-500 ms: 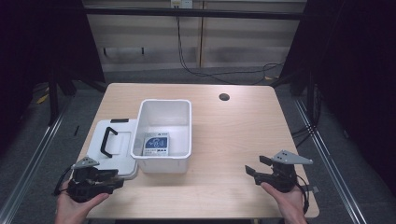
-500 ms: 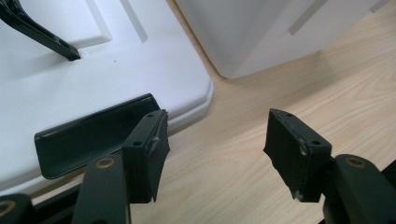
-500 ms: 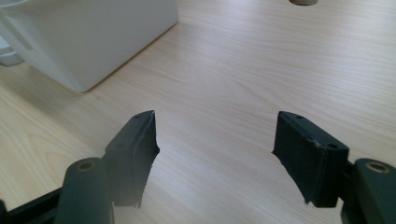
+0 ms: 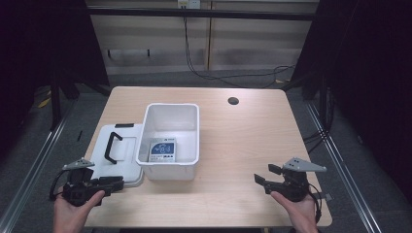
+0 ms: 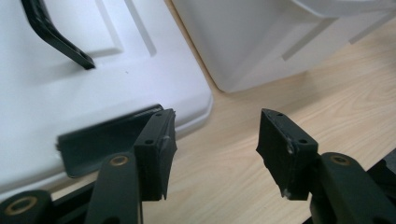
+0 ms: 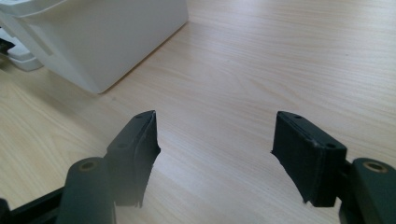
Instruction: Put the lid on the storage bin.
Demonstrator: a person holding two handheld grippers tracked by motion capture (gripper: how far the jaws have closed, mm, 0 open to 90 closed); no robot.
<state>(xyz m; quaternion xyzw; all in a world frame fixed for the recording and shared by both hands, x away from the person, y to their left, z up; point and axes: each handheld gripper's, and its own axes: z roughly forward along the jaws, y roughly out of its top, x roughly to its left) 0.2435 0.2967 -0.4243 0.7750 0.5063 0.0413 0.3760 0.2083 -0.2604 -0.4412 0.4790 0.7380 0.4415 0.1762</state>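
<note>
Left gripper (image 4: 112, 183) sat at the near-left corner of the bench (image 4: 252, 145), fingers (image 5: 156, 149) spread with nothing between them. Lid (image 4: 116, 154) lay flat on the bench, just ahead of those fingers and a bit to their left, its near corner (image 5: 196, 100) almost at the left fingertip; no contact that I could make out. Lid's black handle (image 4: 112, 145) ran front-to-back, further away across the lid. A dark latch (image 5: 93, 142) on the lid's near edge sat right by the left finger.

Bin (image 4: 171, 141) stood upright just right of the lid, open, a printed card (image 4: 163, 149) on its floor.

Right gripper (image 4: 265, 180) was at the near-right, well apart from bin and lid, fingers (image 6: 303, 154) apart over bare bench, pinching nothing.

Judgement: left hand was much nearer the lid, so the lid grab would fall to it. Reach would go forward and slightly left to the near edge.
</note>
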